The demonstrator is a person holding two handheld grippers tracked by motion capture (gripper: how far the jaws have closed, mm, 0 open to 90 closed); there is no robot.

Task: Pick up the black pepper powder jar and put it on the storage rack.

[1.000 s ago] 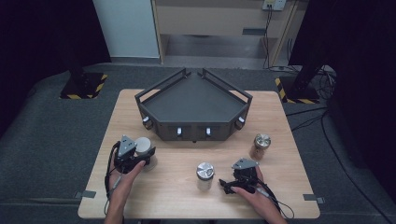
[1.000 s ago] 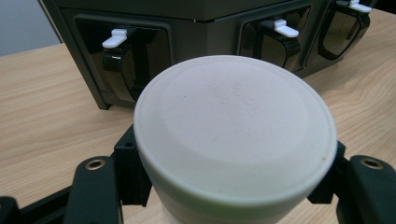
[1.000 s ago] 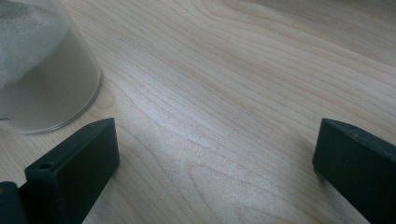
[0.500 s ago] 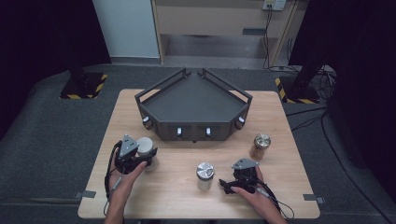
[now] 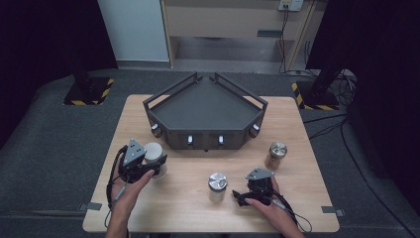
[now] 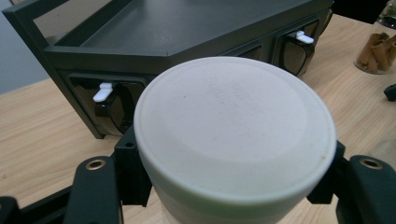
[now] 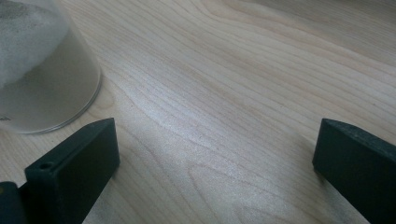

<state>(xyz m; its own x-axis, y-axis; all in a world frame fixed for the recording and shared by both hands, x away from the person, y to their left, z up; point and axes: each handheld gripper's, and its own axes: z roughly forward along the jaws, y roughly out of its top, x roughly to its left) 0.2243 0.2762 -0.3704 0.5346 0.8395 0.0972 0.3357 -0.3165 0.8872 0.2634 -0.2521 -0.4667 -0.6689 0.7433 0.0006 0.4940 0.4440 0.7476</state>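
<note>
Wooden table (image 5: 188, 208), dark rack (image 5: 205, 111) at back | left gripper (image 5: 148, 166) clamped on white-lidded jar (image 6: 233, 135), same spot as a second ago, not lifted | right gripper (image 5: 241, 197) jaws apart beside steel-lidded jar (image 5: 217, 186) | grasp likely settled, lift next

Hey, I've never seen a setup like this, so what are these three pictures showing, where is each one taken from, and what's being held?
A person sits at a light wooden table and holds a hand-held two-jaw tool in each hand. The high view looks down from above. The other two come from cameras on the tools.

The left gripper has its jaws on either side of a white-lidded round jar, apparently gripping it. The right gripper is open over bare wood, beside a silver-lidded glass jar of white powder.

Farther back stands a dark angular metal tray with white latches, and to the right a glass jar of brown sticks.
</note>
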